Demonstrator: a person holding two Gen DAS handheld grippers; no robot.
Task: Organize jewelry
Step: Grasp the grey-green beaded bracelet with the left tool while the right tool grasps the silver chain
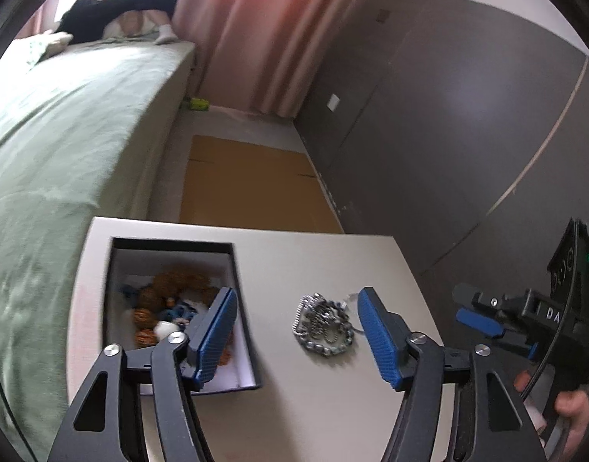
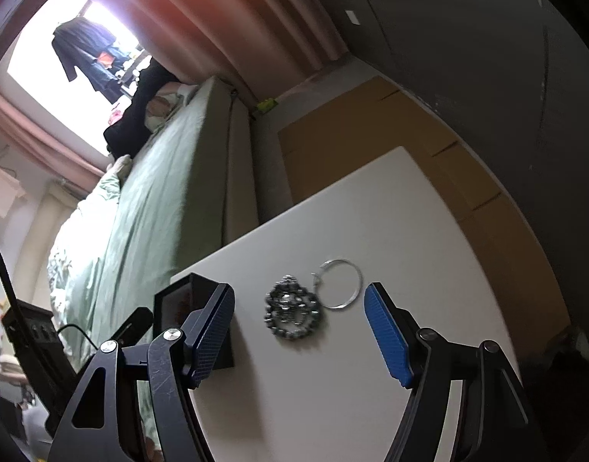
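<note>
1. Left wrist view: the left gripper (image 1: 296,333) stands with its blue pads wide apart and nothing between them pressed; it holds nothing.
2. Just past the pads, a heap of silver chain jewelry (image 1: 324,325) lies on the white table (image 1: 313,265), between the two pad tips and touching neither.
3. Left of the heap sits an open black box (image 1: 171,246) with a white lining, holding brown and blue pieces; the left pad overlaps its near right corner in the view.
4. At the right edge, the right gripper (image 1: 483,321) shows beside the table, a hand (image 1: 571,404) on its grip.
5. Right wrist view: the right gripper (image 2: 298,331) is likewise open and empty, over the table (image 2: 371,200).
6. Beyond its pads lies the chain heap (image 2: 292,310), with a thin silver hoop (image 2: 340,283) touching its far right side.
7. Farther off: a green-covered bed (image 2: 159,192), flat cardboard (image 2: 352,131) on the floor, pink curtains (image 2: 217,11).
</note>
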